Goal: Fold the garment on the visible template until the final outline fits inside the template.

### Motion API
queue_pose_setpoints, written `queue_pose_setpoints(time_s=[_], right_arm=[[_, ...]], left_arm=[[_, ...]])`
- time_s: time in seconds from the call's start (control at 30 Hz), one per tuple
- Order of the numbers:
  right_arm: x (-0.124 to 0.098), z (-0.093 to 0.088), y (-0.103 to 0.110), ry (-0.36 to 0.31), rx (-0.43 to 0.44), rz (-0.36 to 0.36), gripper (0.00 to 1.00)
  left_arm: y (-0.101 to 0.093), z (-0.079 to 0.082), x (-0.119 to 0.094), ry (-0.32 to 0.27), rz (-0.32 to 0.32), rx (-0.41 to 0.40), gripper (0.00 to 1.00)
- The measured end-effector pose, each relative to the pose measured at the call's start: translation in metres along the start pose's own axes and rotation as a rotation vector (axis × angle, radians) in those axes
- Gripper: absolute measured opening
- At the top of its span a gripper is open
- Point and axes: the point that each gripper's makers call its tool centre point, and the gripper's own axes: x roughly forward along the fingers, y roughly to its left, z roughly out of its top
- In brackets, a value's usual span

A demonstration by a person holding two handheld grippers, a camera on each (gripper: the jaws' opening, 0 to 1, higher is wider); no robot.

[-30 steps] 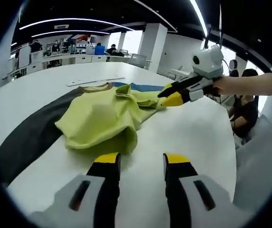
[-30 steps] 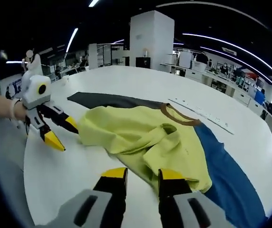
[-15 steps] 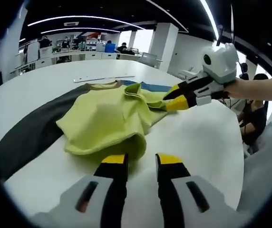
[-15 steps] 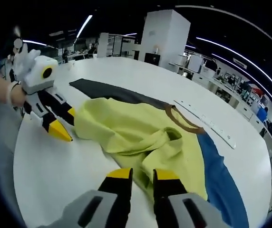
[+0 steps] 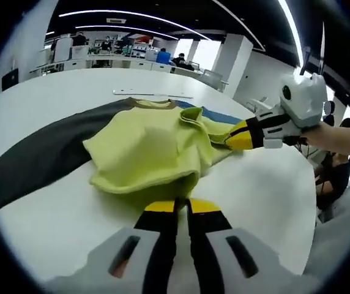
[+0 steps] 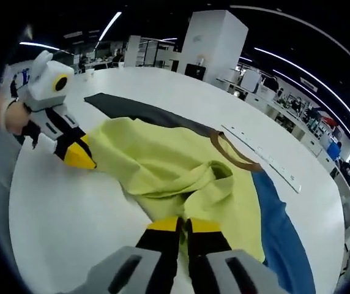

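Right, both my grippers are at the yellow-green shirt (image 5: 147,150), which lies bunched on the white table (image 5: 267,196), partly over the template: a dark grey panel (image 5: 34,162) on one side and a blue panel (image 6: 282,223) on the other. My left gripper (image 5: 181,207) has its jaws pressed together right at the near rolled edge of the shirt; it looks like cloth is pinched between the tips, but I can't confirm how much. My right gripper (image 6: 183,224) is the same story, jaws together at the crumpled fold below the brown collar (image 6: 230,153), and in the left gripper view its yellow tips sit at the shirt's far edge. Risks as I judge them: the bites look shallow, so either edge could slip out as soon as I lift or pull. The cloth is doubled and rolled where I grip, so I may have one layer only, or two, and the fold would then come out skewed or drag the bunch along. Pulling the two sides unevenly could slide the whole shirt off the panels toward the bare table. A loose sleeve could also stay tucked under and keep the outline outside the template. There's a long ruler-like strip (image 6: 260,156) beyond the collar; a wide sweep could knock it.
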Motion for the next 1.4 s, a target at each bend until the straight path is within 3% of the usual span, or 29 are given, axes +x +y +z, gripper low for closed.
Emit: queue_pose_setpoints(time_s=[0.2,0.5,0.67,0.97,1.4], right_arm=[[-0.010,0.001,-0.001,-0.007,0.013,-0.003,0.00],[-0.036,-0.002,0.004,-0.020,0.028,0.001,0.00],[-0.055,-0.011,0.011,-0.026,0.066,0.007,0.00],[-0.088,-0.043,0.033,0.011,0.095,0.020,0.00],[-0.123,-0.093,0.064,0.082,0.142,0.039,0.00]], left_arm=[[-0.001,0.002,-0.009,0.001,-0.022,0.031,0.00],[-0.003,0.001,-0.033,0.007,-0.066,-0.014,0.00],[-0.002,-0.008,-0.049,0.023,-0.071,-0.020,0.00],[0.005,-0.030,-0.081,0.038,-0.049,-0.073,0.00],[0.012,-0.065,-0.119,0.131,-0.037,-0.186,0.00]])
